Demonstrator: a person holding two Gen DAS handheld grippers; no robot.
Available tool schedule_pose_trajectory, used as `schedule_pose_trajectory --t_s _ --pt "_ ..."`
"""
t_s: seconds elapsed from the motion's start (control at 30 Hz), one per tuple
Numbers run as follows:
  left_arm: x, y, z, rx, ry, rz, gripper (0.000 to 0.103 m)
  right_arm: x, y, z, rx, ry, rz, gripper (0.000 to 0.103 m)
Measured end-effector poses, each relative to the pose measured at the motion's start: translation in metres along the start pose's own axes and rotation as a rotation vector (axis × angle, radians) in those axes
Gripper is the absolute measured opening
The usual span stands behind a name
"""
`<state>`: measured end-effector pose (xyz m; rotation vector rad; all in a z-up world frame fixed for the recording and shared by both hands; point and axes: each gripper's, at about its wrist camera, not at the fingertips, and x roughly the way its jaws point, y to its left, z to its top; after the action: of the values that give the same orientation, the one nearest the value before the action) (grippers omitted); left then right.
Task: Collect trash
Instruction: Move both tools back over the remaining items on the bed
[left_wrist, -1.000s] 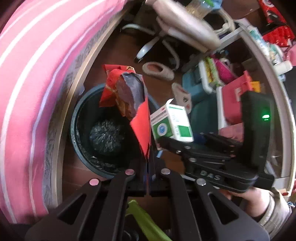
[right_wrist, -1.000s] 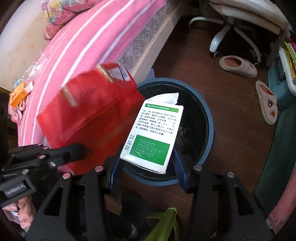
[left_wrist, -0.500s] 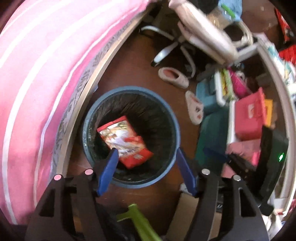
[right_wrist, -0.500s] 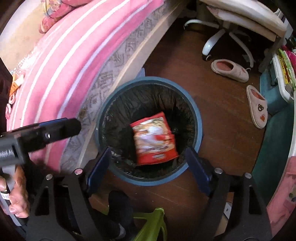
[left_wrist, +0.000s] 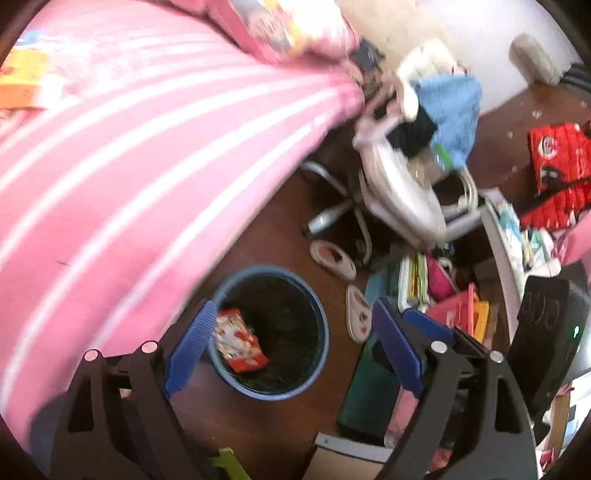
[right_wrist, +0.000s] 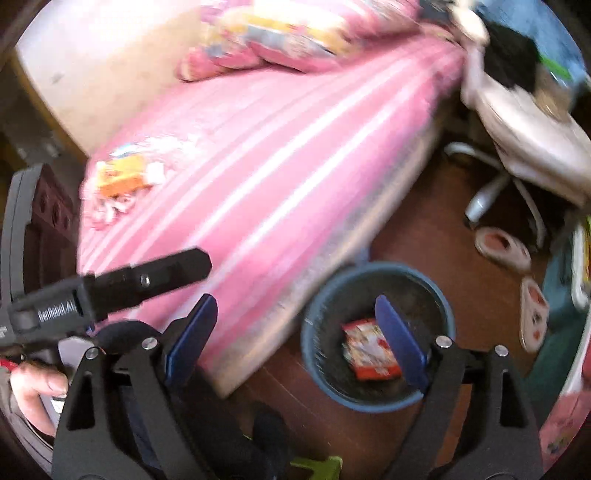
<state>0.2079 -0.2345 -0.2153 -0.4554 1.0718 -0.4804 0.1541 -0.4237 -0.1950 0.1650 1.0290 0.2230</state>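
Both grippers — left gripper (left_wrist: 291, 345) and right gripper (right_wrist: 295, 338) — now stand spread and empty, lifted away from the round blue bin (left_wrist: 317, 373). The red snack packet (left_wrist: 240, 341), a second ago pinched, lies flat inside on the black liner; the green-and-white box is out of sight. More crinkly wrappers (right_wrist: 123, 177) wait on the striped pink bed (right_wrist: 280, 155).

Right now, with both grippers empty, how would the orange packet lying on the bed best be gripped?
Judging from the blurred right wrist view, the orange packet lies flat on the pink bed. Coming from above and pinching one raised edge or corner seems best, since a flat face gives open jaws nothing to close on.
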Motion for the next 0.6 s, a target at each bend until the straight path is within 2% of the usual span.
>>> schedule_pose_trajectory --t_s 0.17,0.3,0.5,0.6 --pt "-0.063 0.041 0.008 -0.051 -0.101 0.036 0.084 0.006 0.069 0.026 -0.089 -0.014 0.083 0.088" --pt "-0.114 0.093 0.012 -0.111 -0.182 0.096 0.084 0.021 0.125 0.041 -0.177 0.003 0.126 0.088" --pt "-0.170 0.162 0.014 -0.209 -0.282 0.160 0.084 0.051 0.192 0.051 -0.277 0.034 0.154 0.088" --pt "-0.189 0.190 0.019 -0.227 -0.323 0.206 0.084 0.069 0.219 0.055 -0.309 0.050 0.165 0.088"
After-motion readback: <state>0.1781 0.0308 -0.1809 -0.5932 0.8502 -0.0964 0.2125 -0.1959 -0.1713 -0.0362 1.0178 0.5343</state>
